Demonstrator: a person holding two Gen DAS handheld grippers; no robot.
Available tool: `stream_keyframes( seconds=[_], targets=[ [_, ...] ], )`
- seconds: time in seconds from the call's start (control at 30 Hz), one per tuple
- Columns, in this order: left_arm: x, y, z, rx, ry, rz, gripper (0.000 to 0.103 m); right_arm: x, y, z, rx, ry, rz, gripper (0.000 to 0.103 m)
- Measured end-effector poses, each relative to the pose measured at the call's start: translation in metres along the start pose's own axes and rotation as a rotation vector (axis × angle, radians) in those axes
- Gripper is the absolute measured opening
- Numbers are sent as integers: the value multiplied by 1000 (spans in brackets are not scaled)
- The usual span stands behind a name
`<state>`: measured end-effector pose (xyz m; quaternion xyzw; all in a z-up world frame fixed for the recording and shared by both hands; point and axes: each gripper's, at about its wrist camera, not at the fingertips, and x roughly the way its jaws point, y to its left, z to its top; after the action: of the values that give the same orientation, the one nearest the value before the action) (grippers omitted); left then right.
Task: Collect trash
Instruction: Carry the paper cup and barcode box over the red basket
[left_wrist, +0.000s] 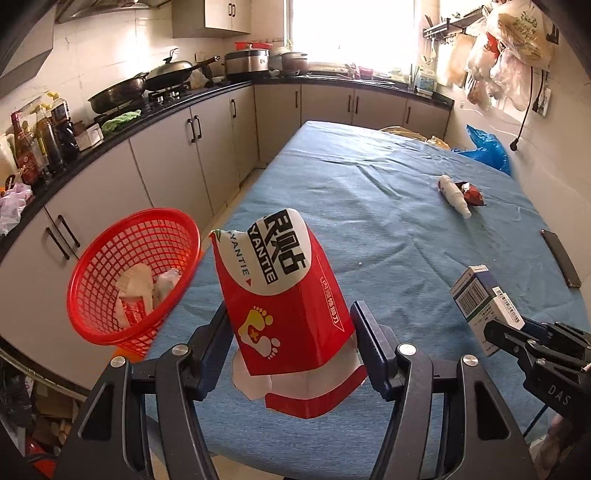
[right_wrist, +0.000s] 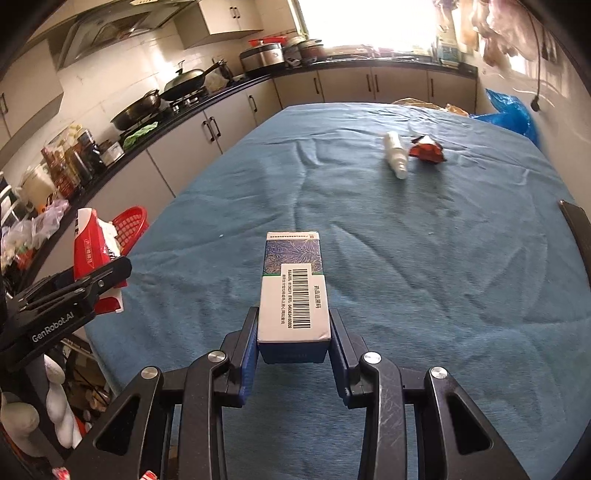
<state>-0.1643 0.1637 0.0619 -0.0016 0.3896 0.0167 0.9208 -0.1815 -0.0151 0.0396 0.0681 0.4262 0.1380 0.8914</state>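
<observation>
My left gripper (left_wrist: 291, 332) is shut on a crumpled red and white packet (left_wrist: 280, 295) and holds it above the table's left edge, just right of a red mesh basket (left_wrist: 133, 273) that holds some trash. My right gripper (right_wrist: 293, 328) is shut on a white and blue medicine box (right_wrist: 293, 291) above the blue table cloth (right_wrist: 406, 240). The box also shows in the left wrist view (left_wrist: 484, 299), and the packet in the right wrist view (right_wrist: 92, 254). A white bottle (right_wrist: 395, 155) and a red wrapper (right_wrist: 426, 149) lie far on the table.
A dark phone (left_wrist: 561, 258) lies at the table's right edge. A blue plastic bag (left_wrist: 487, 147) sits at the far right. A kitchen counter (left_wrist: 155, 107) with woks and bottles runs along the left. Plastic bags (left_wrist: 509, 55) hang on the right wall.
</observation>
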Motion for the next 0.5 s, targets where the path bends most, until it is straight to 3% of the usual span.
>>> stream_keyframes(
  seconds=[0.5],
  targets=[
    [2, 21, -5, -26, -5, 19, 62, 13, 26, 2, -53, 27, 21, 37]
  ],
)
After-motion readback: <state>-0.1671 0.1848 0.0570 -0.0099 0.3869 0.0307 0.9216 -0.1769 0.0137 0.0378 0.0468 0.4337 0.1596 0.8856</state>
